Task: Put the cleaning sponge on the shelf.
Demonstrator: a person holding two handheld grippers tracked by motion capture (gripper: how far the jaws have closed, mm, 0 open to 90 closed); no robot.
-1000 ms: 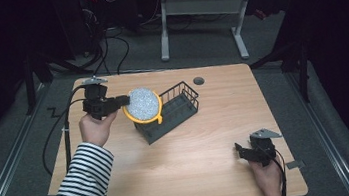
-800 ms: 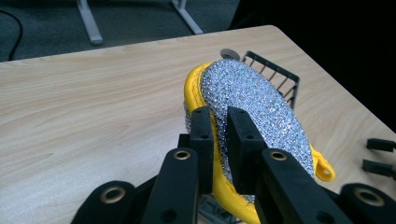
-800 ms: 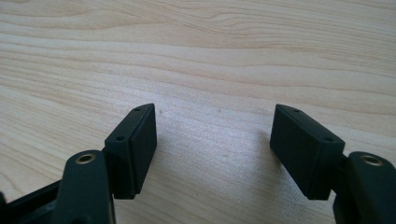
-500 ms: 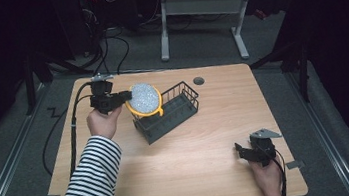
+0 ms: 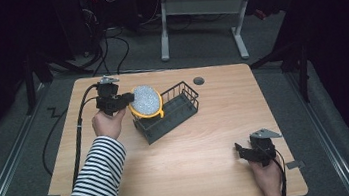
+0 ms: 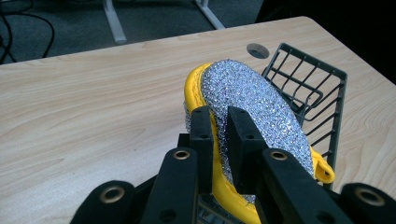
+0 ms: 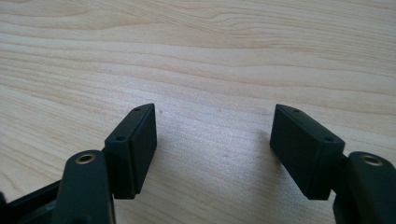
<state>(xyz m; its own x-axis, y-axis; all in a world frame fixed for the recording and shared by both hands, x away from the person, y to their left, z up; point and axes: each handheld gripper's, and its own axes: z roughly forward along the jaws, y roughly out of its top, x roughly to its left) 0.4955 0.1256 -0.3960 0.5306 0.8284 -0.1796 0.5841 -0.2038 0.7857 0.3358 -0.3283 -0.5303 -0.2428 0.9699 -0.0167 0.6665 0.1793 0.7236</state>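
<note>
Left gripper [image 5: 123, 101] has its fingers clamped on the yellow-rimmed glittery pad [image 5: 145, 101], held right at the wire basket's [image 5: 176, 112] near-left end. Right gripper [image 5: 243, 151] sits released, well off from the basket.

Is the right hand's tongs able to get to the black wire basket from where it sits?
Probably yes. The right tongs stand open and empty near the table's front, with bare wood between them and the wire basket.

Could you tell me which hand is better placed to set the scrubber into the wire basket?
Left: its tongs grip the scrubber at the basket. The right tongs are open over bare table.
</note>
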